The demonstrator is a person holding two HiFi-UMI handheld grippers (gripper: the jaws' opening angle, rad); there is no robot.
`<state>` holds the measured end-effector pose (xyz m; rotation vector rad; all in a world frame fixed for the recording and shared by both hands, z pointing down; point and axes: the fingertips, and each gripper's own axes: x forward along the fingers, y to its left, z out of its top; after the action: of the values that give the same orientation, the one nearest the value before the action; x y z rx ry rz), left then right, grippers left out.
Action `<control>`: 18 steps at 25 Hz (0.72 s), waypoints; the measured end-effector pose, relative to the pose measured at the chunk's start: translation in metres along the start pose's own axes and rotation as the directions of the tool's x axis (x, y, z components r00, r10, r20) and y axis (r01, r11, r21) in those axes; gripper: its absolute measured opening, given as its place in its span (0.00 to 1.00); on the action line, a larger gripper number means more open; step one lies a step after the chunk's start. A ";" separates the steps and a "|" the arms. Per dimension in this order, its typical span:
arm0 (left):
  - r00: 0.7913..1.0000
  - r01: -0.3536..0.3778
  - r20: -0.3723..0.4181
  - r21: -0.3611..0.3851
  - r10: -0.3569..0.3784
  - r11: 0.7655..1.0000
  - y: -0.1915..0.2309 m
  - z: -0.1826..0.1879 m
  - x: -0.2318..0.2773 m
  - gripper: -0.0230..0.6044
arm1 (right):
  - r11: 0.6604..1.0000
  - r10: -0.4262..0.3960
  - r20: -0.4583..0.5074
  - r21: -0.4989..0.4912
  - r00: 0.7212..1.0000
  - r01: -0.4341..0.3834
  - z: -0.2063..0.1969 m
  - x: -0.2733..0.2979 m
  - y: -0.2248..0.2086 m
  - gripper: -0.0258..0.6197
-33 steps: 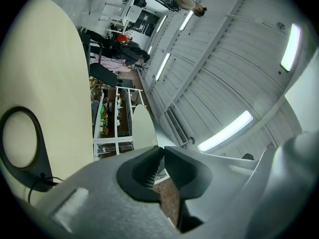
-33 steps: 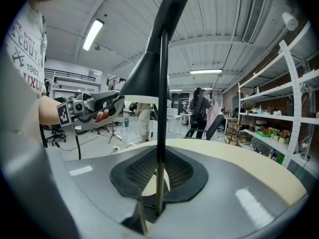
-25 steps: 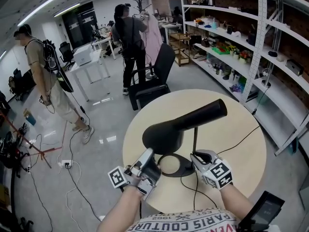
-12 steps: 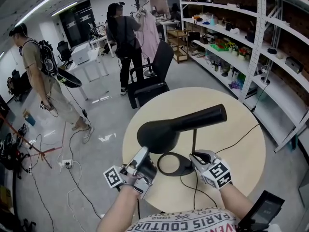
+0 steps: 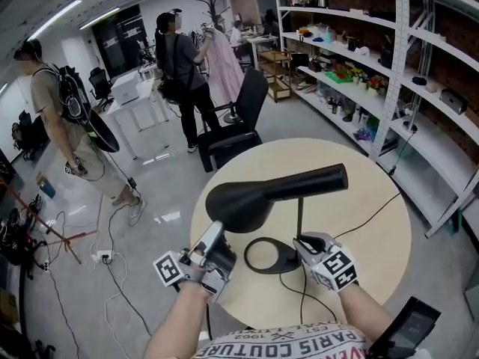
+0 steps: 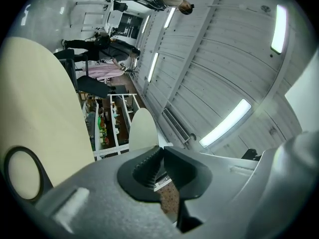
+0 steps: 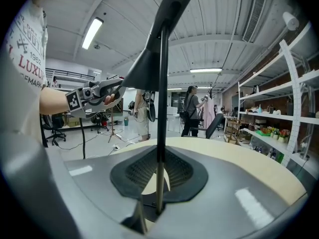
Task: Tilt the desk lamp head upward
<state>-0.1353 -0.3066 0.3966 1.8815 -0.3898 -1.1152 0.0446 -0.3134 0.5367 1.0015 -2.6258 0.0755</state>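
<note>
While right gripper point(image 5: 301, 241) clamps stem point(image 5: 299, 214), left gripper point(image 5: 216, 231) seemingly touches head point(image 5: 258, 195)

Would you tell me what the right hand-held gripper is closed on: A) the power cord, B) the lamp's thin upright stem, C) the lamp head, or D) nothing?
B: the right gripper view shows the right hand-held gripper shut on the lamp's stem, just above the base.

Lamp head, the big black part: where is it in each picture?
Head view: lamp head in the middle, over the round table.
Left gripper view: no black part shows; the pale curved shape just past the fingers may be its inside.
Right gripper view: top centre, above the clamped stem.
Shared landmark: the round table, in all three.
</note>
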 end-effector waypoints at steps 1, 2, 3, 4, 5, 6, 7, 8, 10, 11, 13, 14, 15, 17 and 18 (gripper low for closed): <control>1.000 -0.003 -0.002 0.004 0.003 1.000 -0.001 0.000 0.000 0.07 | 1.000 -0.002 0.000 0.001 1.000 0.002 -0.001 0.000 0.000 0.10; 1.000 -0.005 -0.004 0.007 0.005 1.000 -0.001 0.001 0.001 0.07 | 1.000 -0.004 0.000 0.002 1.000 0.004 -0.001 -0.001 0.000 0.10; 1.000 -0.006 -0.005 0.010 0.006 1.000 -0.002 0.001 0.001 0.07 | 1.000 -0.006 0.001 0.003 1.000 0.006 -0.001 -0.001 0.000 0.10; 1.000 -0.006 -0.006 0.013 0.006 1.000 -0.003 0.002 0.001 0.07 | 1.000 -0.008 0.002 0.003 1.000 0.008 -0.002 0.000 0.000 0.10; 1.000 -0.006 -0.007 0.017 0.006 1.000 -0.004 0.004 0.001 0.07 | 1.000 -0.008 0.002 0.002 1.000 0.008 -0.002 0.001 0.000 0.10; 1.000 -0.007 -0.010 0.022 0.008 1.000 -0.004 0.005 0.001 0.07 | 1.000 -0.009 0.002 0.002 1.000 0.009 -0.002 0.002 0.000 0.10; 1.000 -0.010 -0.014 0.026 0.010 1.000 -0.005 0.006 0.001 0.07 | 1.000 -0.009 0.001 0.002 1.000 0.009 -0.002 0.003 0.000 0.10; 1.000 -0.014 -0.020 0.031 0.014 0.999 -0.006 0.006 0.001 0.07 | 1.000 -0.010 0.000 0.002 1.000 0.010 -0.002 0.003 0.001 0.10; 0.999 -0.018 -0.030 0.039 0.019 0.999 -0.008 0.008 0.000 0.07 | 1.000 -0.013 0.000 0.003 1.000 0.013 -0.003 0.003 0.003 0.10; 0.999 -0.018 -0.034 0.046 0.019 0.999 -0.010 0.010 0.001 0.07 | 1.000 -0.015 0.001 0.003 1.000 0.015 -0.002 0.002 0.003 0.10; 0.999 -0.013 -0.039 0.061 0.015 0.998 -0.014 0.013 0.002 0.07 | 1.000 -0.020 0.002 0.006 1.000 0.020 -0.003 0.003 0.003 0.10; 0.999 -0.011 -0.041 0.068 0.014 0.998 -0.015 0.014 0.002 0.07 | 1.000 -0.021 0.003 0.007 1.000 0.021 -0.003 0.003 0.003 0.10; 0.999 -0.012 -0.042 0.073 0.015 0.997 -0.016 0.015 0.003 0.07 | 1.000 -0.022 0.004 0.010 1.000 0.022 -0.004 0.004 0.003 0.10; 0.999 -0.020 -0.043 0.080 0.024 0.997 -0.016 0.016 0.003 0.07 | 1.000 -0.024 0.006 0.014 1.000 0.024 -0.006 0.005 0.003 0.10; 0.999 -0.025 -0.044 0.082 0.029 0.996 -0.015 0.017 0.003 0.07 | 1.000 -0.024 0.005 0.016 1.000 0.024 -0.006 0.005 0.002 0.10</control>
<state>-0.1499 -0.3092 0.3787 1.9635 -0.4404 -1.0511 0.0417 -0.3141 0.5444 1.0403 -2.6213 0.0889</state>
